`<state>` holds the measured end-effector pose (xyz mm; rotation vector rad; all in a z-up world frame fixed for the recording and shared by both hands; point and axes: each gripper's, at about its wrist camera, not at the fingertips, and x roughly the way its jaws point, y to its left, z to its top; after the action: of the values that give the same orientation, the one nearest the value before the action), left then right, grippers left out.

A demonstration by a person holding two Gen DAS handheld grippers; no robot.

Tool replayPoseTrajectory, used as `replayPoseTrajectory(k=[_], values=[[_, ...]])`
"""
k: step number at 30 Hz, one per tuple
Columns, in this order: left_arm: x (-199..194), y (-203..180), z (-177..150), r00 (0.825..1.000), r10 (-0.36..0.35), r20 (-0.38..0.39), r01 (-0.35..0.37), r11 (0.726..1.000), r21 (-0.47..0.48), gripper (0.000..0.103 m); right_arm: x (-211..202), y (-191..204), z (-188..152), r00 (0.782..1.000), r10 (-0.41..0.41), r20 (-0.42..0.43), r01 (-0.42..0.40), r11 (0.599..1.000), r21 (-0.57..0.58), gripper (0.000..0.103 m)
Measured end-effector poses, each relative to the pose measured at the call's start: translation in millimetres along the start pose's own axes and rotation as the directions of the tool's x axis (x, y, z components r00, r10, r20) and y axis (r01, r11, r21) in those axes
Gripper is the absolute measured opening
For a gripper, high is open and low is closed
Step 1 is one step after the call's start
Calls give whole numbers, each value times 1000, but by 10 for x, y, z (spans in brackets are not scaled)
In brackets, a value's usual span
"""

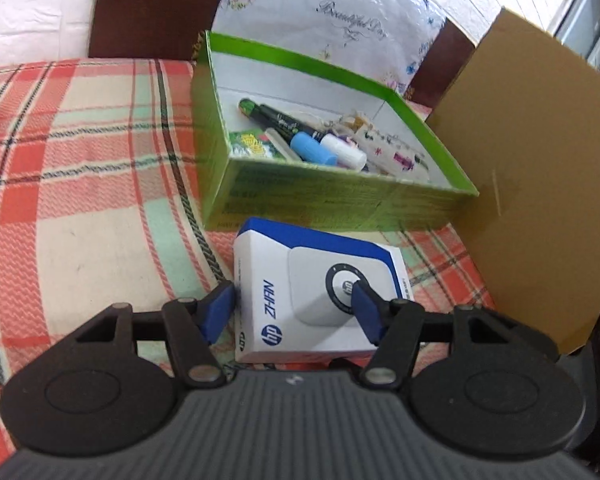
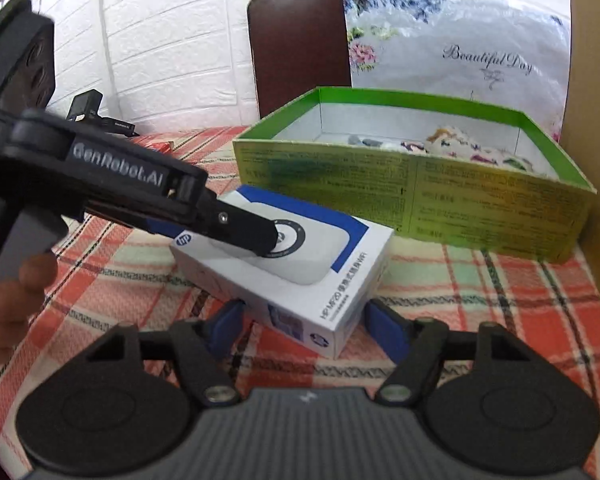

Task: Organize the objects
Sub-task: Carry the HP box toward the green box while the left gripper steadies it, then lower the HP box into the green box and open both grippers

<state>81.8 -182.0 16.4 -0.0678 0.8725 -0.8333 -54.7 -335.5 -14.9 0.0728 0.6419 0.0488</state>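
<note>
A white-and-blue HP box (image 1: 320,292) lies flat on the plaid cloth (image 1: 80,200), just ahead of the wide-open, empty right gripper (image 2: 306,326). The left gripper (image 1: 290,308), also spread, straddles its near edge, one finger on the lid. The green tray (image 1: 332,200) sits just beyond, cardboard (image 1: 540,200) walling the right.

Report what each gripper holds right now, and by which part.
Neither holds anything. The left gripper is open, one finger on top of the white HP box. The right gripper is open, straddling its near corner.

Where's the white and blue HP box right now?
The HP box lies on the plaid cloth just in front of the green box, between the jaws of both grippers; brown cardboard stands to its right.
</note>
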Motion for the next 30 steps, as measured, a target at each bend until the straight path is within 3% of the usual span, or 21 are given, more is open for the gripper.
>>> replayPoseTrajectory(k=[6, 11, 15, 17, 19, 20, 23, 26, 30], values=[[-309, -204, 400, 992, -60, 111, 55, 997, 53, 63, -385, -15, 238, 982, -15, 187, 21, 999, -29, 65], [-68, -431, 871, 985, -12, 171, -9, 992, 126, 63, -96, -197, 690, 968, -81, 239, 90, 996, -26, 65], [252, -450, 1160, 984, 32, 175, -57, 988, 142, 63, 287, -384, 962, 969, -117, 220, 116, 993, 18, 65], [418, -399, 1245, 983, 72, 167, -96, 986, 138, 63, 471, -454, 1040, 956, -175, 236, 172, 985, 33, 73], [578, -374, 1272, 973, 167, 159, -187, 975, 120, 63, 672, -516, 1075, 931, -277, 236, 274, 961, 46, 78], [617, -349, 1268, 970, 191, 149, -207, 973, 105, 63, 738, -553, 1074, 931, -290, 222, 283, 957, 64, 77], [609, -309, 1157, 967, 212, 144, -227, 969, 95, 63, 717, -633, 975, 942, -258, 214, 231, 962, 142, 77], [535, -360, 1014, 954, 255, 156, -275, 952, 131, 63, 591, -588, 817, 937, -267, 227, 236, 959, 155, 78], [361, -449, 869, 951, 262, 165, -287, 946, 151, 64, 291, -494, 604, 934, -259, 246, 213, 956, 201, 80]])
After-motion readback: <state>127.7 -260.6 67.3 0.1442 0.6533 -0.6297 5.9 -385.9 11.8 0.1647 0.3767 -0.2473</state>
